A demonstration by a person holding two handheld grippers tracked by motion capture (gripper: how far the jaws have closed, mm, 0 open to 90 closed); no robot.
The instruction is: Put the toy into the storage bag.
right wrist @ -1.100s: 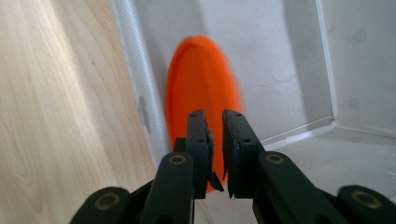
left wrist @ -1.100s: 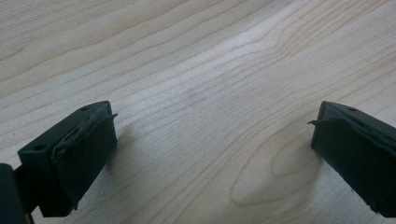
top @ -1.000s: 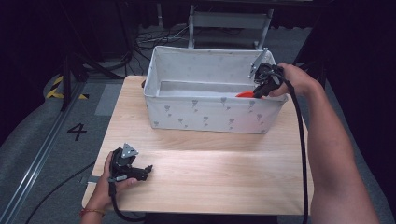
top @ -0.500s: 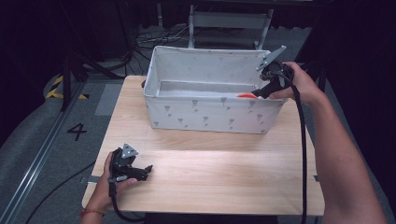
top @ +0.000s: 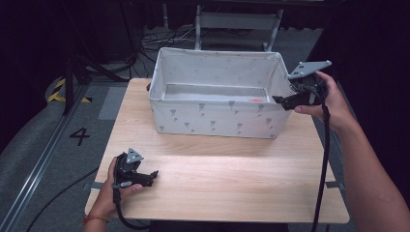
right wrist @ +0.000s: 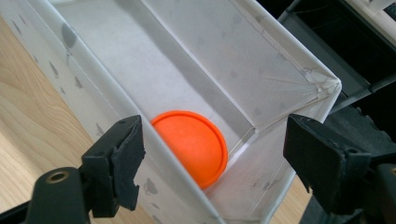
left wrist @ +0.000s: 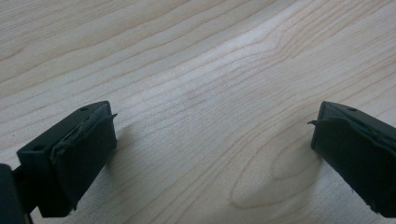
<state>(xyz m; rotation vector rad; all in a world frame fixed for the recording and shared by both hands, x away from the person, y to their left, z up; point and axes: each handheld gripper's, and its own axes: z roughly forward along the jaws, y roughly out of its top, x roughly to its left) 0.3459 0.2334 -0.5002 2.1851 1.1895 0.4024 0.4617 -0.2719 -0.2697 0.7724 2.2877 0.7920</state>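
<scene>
the left hand (top: 109,186) rests on the table (top: 232,174) well in front of the bin (top: 217,99), off its left corner, forearm coming in from the bottom edge, holding the left gripper (top: 151,176) low over the wood and pointing right. the left gripper view has the jaws spread wide with bare wood grain between them, nothing pinched. the right hand (top: 329,104) is raised at the bin's right end, arm stretched forward, with the right gripper (top: 278,100) pointing left over the rim. in the right gripper view its jaws stand wide apart and empty above the bin's corner, where an orange disc (right wrist: 192,145) lies on the floor against the near wall. from above, that wall cuts the disc to a thin orange sliver.
</scene>
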